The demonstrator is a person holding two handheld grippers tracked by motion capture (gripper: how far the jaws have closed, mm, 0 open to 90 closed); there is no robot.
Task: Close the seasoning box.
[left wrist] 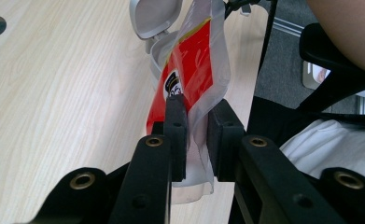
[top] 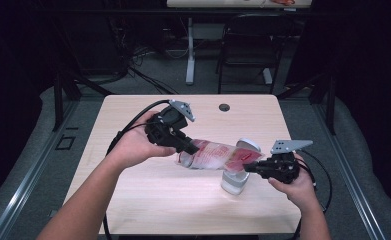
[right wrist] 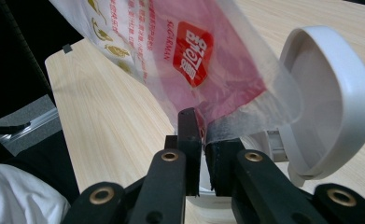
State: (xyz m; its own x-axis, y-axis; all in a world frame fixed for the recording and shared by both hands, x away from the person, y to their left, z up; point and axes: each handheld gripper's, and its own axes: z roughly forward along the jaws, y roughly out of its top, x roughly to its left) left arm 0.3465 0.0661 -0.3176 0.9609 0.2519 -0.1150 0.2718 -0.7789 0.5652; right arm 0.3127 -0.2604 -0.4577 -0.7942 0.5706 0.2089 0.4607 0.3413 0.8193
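A: We hold a clear plastic pouch with red print (top: 214, 156) stretched between our two tools, above the pale wooden desk (top: 133, 185). Our left tool (top: 189, 146) is clamped on the pouch's far end, up and to the left of the white plastic container (top: 235, 181); in the left gripper view its black pads pinch the clear edge of the pouch (left wrist: 194, 70) between them.

B: And our right tool (top: 248, 167) is closed on the pouch's other end, just beside the container's rim. In the right gripper view the jaws press a folded clear corner of the pouch (right wrist: 189, 56), with the container's hinged white lid (right wrist: 329, 98) standing open just to the right of them.

A: Our left hand (top: 133, 145) comes in from the lower left of the container, forearm angled across the desk, wrist bent so the tool points down and toward the container.

B: Our right hand (top: 295, 185) sits to the right of the container, low over the desk near its edge, and the tool lies about level, pointing left at the container's mouth.

A: The pouch slopes down from the left tool to the right one, its lower end over the container's opening. Whether it touches the rim we cannot tell.

B: The container stands upright on the desk, toward the near right part of it.
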